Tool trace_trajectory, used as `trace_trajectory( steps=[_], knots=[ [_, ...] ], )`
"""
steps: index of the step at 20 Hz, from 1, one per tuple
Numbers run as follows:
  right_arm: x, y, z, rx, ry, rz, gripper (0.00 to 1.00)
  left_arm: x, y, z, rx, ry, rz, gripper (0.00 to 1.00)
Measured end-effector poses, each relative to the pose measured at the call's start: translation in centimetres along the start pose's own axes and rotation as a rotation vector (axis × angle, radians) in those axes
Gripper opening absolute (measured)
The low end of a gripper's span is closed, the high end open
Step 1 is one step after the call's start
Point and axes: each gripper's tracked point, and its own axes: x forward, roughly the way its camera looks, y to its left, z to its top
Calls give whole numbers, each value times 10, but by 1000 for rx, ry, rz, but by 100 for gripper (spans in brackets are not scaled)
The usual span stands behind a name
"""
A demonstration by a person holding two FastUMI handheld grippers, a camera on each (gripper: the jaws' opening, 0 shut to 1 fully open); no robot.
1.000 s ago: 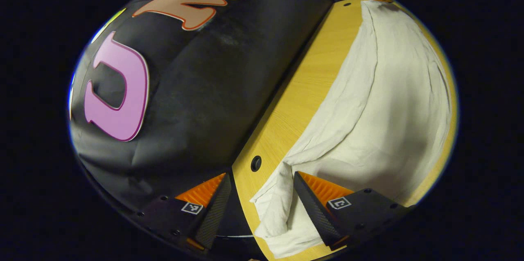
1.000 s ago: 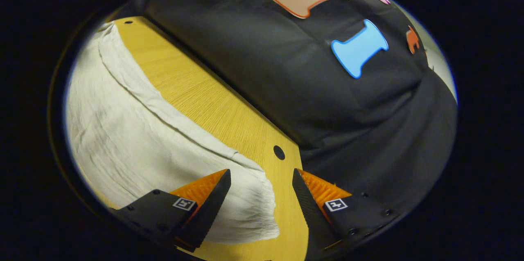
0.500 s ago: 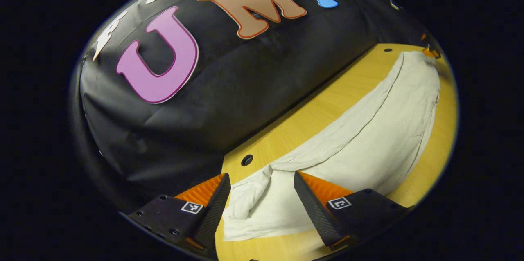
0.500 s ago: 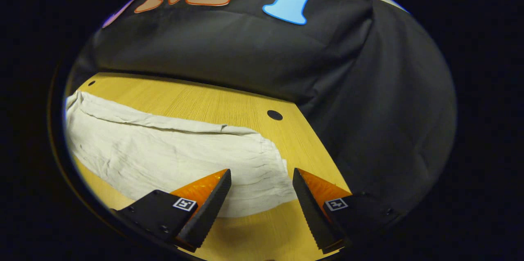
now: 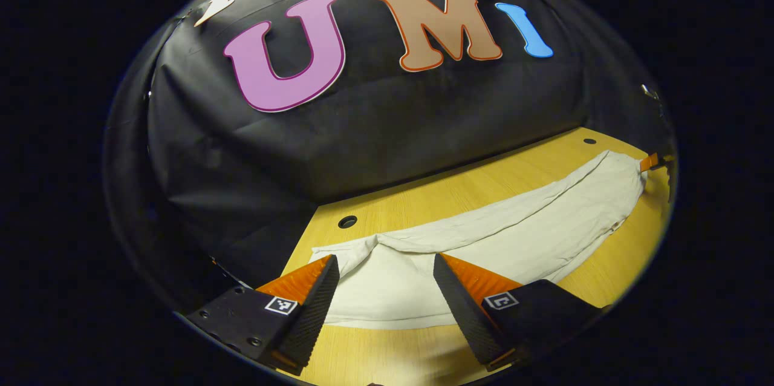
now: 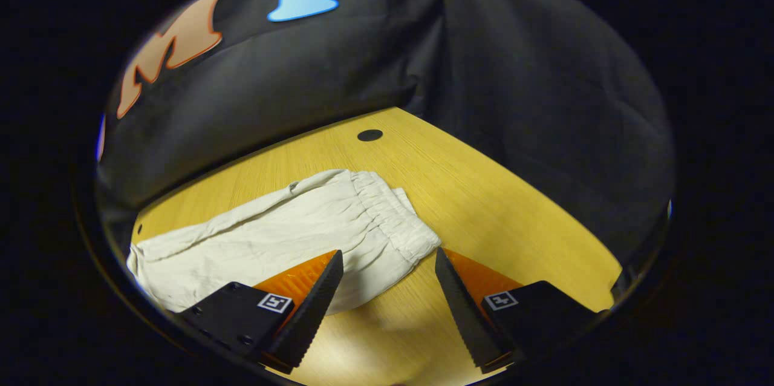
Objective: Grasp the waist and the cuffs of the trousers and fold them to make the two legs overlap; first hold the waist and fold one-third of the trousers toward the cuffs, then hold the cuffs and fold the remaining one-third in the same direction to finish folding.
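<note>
Cream trousers [image 5: 514, 235] lie stretched along the wooden table [image 5: 484, 183], one leg on top of the other. In the left gripper view the cuff end [image 5: 375, 289] sits between the fingers of my left gripper [image 5: 387, 295], which hovers open with nothing pinched. A small part of the other gripper [image 5: 652, 161] shows at the trousers' far end. In the right gripper view the gathered elastic waist [image 6: 393, 216] of the trousers [image 6: 260, 241] lies just ahead of my right gripper [image 6: 387, 295], which is open and holds nothing.
The table [image 6: 502, 204] has small round holes [image 5: 347, 221] [image 6: 369, 135] near its back edge. The black booth wall [image 5: 363, 126] rises right behind that edge. Bare wood lies in front of the trousers and to the right of the waist.
Both views have swung from tilted to level, and both grippers have drawn back from the cloth ends. The trousers lie flat and still. Both grippers stay open.
</note>
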Motion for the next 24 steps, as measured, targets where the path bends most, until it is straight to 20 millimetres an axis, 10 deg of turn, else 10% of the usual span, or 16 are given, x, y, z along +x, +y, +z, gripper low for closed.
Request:
trace_trajectory(
  steps=[8,11,13,16,24],
  knots=[
    [31,-9,1,197,74,-1,92,-22,2,-6,-9,30,44,96],
    [34,-12,-2,223,104,12,62,-26,-3,-8,-5,44,48,96],
    [35,-10,2,215,107,27,25,-29,-9,-8,-2,50,48,96],
    [33,-15,7,110,79,23,11,-34,-17,-4,-3,47,43,96],
    [-10,-16,57,55,-59,106,17,-38,-24,-9,-45,59,28,96]
  ],
)
